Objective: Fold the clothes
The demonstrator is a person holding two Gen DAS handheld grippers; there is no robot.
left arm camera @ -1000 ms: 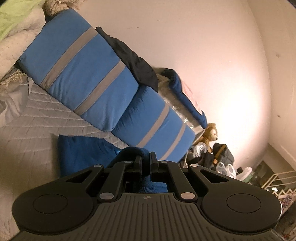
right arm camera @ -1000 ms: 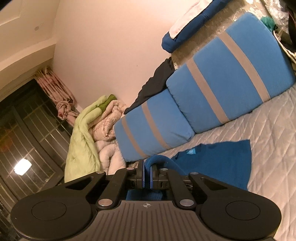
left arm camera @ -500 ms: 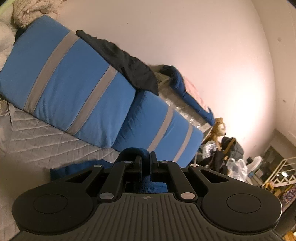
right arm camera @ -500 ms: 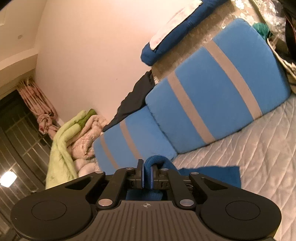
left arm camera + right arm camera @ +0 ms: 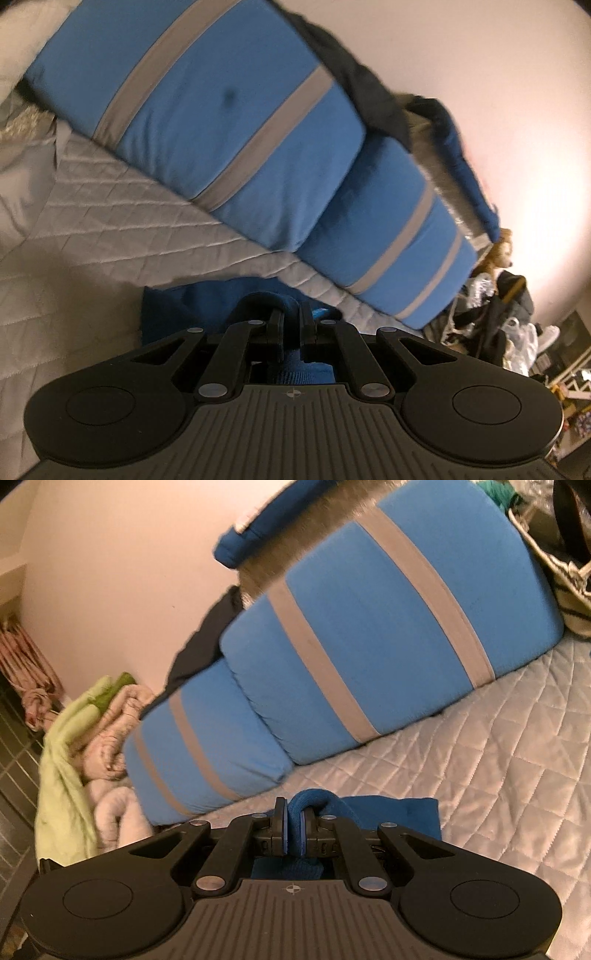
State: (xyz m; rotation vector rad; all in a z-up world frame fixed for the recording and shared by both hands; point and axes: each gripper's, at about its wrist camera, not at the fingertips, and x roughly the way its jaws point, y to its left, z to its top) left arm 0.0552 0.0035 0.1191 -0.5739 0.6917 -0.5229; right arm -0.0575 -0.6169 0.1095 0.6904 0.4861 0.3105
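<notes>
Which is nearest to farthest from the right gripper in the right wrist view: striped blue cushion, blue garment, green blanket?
1. blue garment, clamped in the right gripper.
2. striped blue cushion, just beyond, ahead.
3. green blanket, far left, at the bed's end.

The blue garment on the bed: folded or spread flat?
Neither: the blue garment is bunched, pinched by both the left hand-held gripper and right hand-held gripper.

No readable text, apparently; both views are blurred.
</notes>
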